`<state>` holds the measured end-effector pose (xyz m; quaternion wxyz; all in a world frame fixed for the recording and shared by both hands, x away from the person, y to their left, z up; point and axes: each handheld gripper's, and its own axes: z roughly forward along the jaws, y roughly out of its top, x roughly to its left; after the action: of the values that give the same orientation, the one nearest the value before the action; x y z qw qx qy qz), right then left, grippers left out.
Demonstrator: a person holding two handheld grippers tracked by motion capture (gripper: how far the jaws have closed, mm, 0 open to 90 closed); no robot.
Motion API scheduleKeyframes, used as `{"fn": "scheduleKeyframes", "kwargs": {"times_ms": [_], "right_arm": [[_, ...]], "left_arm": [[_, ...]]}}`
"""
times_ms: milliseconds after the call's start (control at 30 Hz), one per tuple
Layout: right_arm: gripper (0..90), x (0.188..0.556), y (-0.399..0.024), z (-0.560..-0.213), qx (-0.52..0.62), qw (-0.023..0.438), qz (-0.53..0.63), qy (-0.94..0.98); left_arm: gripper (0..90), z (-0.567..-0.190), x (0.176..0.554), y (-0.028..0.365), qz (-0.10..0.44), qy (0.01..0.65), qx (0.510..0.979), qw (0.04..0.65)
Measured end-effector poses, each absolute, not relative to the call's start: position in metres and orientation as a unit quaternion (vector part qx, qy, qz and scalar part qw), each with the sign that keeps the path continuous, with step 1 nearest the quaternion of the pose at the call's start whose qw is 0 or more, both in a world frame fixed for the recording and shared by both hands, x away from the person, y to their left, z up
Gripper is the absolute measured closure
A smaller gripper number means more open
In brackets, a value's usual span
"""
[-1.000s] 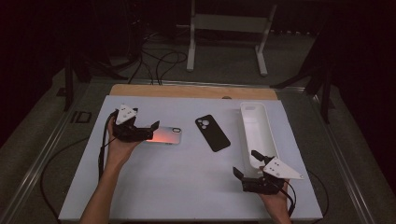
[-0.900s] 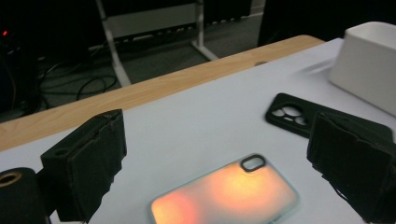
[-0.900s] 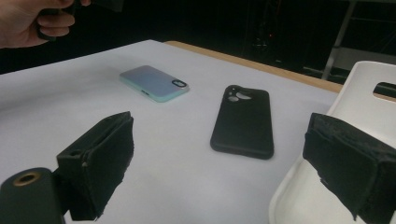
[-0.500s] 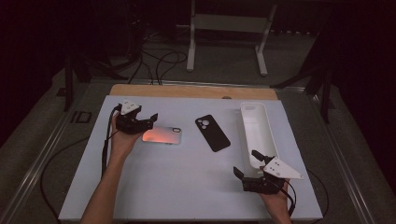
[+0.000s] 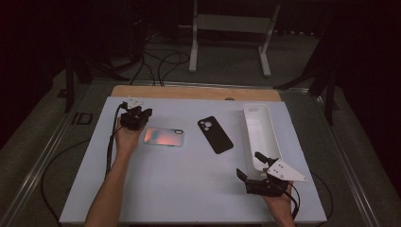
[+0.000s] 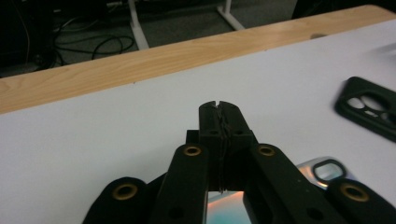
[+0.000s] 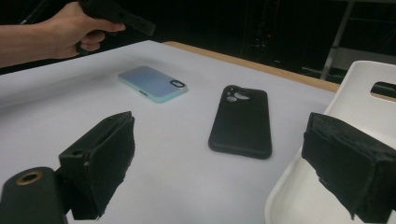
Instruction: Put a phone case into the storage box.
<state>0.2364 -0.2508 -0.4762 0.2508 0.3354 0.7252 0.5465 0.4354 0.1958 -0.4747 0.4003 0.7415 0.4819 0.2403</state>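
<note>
Moved: left tool point(image 5: 142, 113) has shifted toward the far left corner of the worktop point(image 5: 189, 189) since the earlier frames, and its jaws have just been closing, with nothing between them.
Left tool state: jaws pressed together, empty; in the left gripper view point(image 6: 219, 107) they meet above the phone's near end.
Phone: iridescent phone point(image 5: 163, 136) lies flat, just right of the left tool, apart from the jaw tips.
Black case point(image 5: 215, 134): flat, right of the phone, well apart.
White tray point(image 5: 260, 127): right of the case.
Right tool point(image 5: 250, 165): jaws wide, empty, at the tray's near end.
</note>
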Motion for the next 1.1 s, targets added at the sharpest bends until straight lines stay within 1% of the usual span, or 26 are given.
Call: {"fn": "scheduleKeyframes", "kwargs": {"times_ms": [367,700,767,933,1100], "right_arm": [[9.6,0.236,-0.250,-0.476,0.333,0.249,0.549,0.725],[9.6,0.236,-0.253,-0.472,0.337,0.246,0.561,0.715],[9.6,0.236,-0.254,-0.471,0.339,0.238,0.569,0.710],[9.6,0.236,-0.255,-0.471,0.339,0.238,0.568,0.711],[9.6,0.236,-0.254,-0.470,0.337,0.236,0.568,0.713]], "left_arm": [[90.0,-0.498,0.448,0.189,0.225,0.488,0.758,0.369],[90.0,-0.530,0.459,0.189,0.186,0.512,0.769,0.335],[90.0,-0.530,0.460,0.191,0.183,0.514,0.767,0.339],[90.0,-0.529,0.458,0.190,0.187,0.507,0.775,0.328],[90.0,-0.525,0.449,0.189,0.187,0.506,0.785,0.304]]}}
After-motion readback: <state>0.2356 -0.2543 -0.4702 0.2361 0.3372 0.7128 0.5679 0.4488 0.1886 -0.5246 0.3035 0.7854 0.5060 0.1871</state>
